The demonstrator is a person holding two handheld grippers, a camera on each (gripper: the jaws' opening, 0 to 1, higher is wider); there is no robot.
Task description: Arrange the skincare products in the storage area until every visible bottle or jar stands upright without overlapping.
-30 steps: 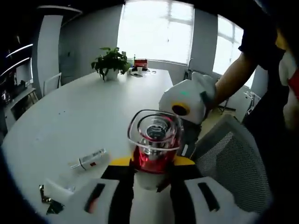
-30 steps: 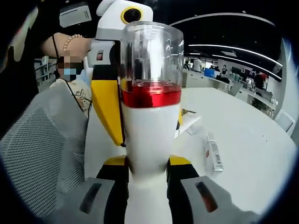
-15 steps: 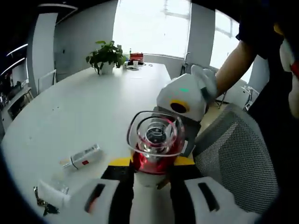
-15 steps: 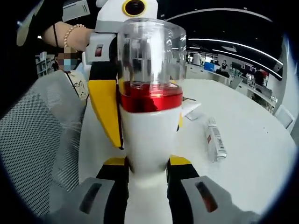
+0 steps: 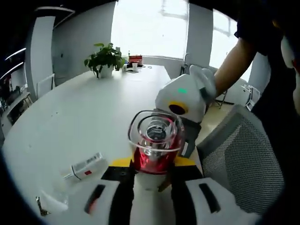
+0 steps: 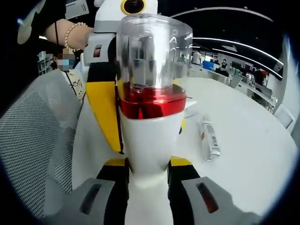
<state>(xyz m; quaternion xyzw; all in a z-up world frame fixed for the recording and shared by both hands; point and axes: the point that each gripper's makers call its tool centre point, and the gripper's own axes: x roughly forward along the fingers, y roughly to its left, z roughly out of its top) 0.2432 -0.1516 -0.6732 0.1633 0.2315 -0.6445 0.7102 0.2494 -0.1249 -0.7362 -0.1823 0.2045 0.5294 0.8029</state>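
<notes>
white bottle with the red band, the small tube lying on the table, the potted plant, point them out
white bottle (image 6: 150, 136), right gripper view, white body
small tube (image 6: 209, 138), right gripper view, mid-length
potted plant (image 5: 104, 57), left gripper view, leaves

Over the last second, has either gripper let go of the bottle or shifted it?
No release. Both the left gripper and the right gripper stay shut on the bottle, its clear cap and red band framed as before. Only the cameras drifted: the small tube lying on the table sits elsewhere in each view.
</notes>
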